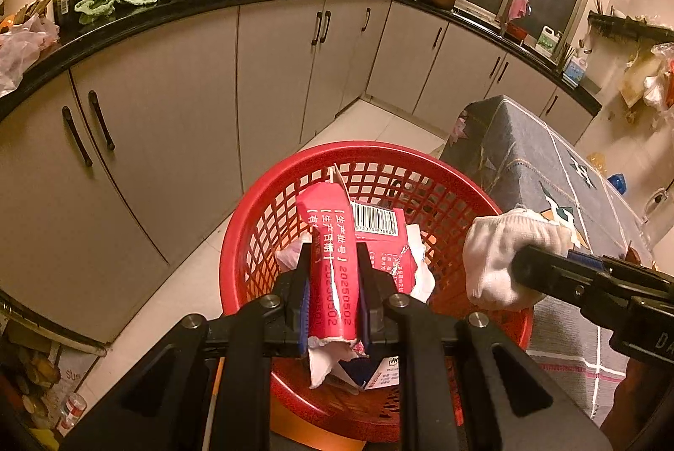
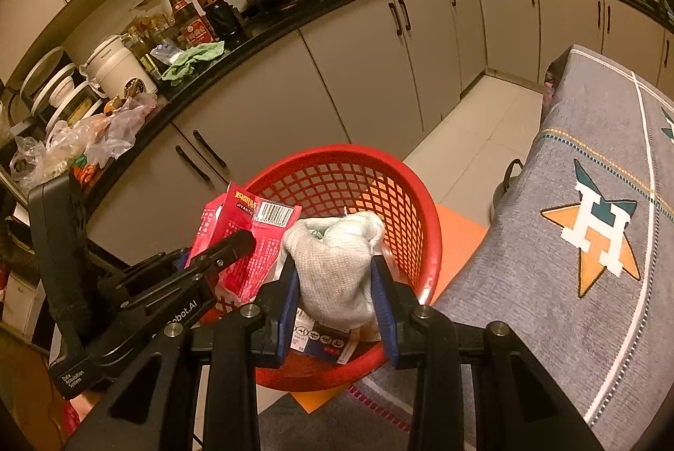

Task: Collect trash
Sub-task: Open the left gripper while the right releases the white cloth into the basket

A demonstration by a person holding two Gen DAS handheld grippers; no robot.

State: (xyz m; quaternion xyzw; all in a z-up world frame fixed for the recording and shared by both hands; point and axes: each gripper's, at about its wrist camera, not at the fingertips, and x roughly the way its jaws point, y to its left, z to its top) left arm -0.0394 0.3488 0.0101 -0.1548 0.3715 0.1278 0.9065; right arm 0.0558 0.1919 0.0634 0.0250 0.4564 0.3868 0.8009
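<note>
Left claw [image 1: 332, 274] pinching a torn red carton [image 1: 330, 261], right claw [image 2: 337, 282] gripping a crumpled white glove [image 2: 332, 265], both hanging over the red basket [image 1: 252, 223].

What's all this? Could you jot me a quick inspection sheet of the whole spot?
Surface: grey patterned cloth covers a table beside the basket.
Job's things: red basket on the floor, holding paper scraps.
Clutter: bottles, pans, green rag on the counter.
Grippers: left gripper clamps a torn red carton; right gripper clamps a white glove, both over the basket.
Cables: nothing seen.
Surroundings: kitchen cabinets, tiled floor.
</note>
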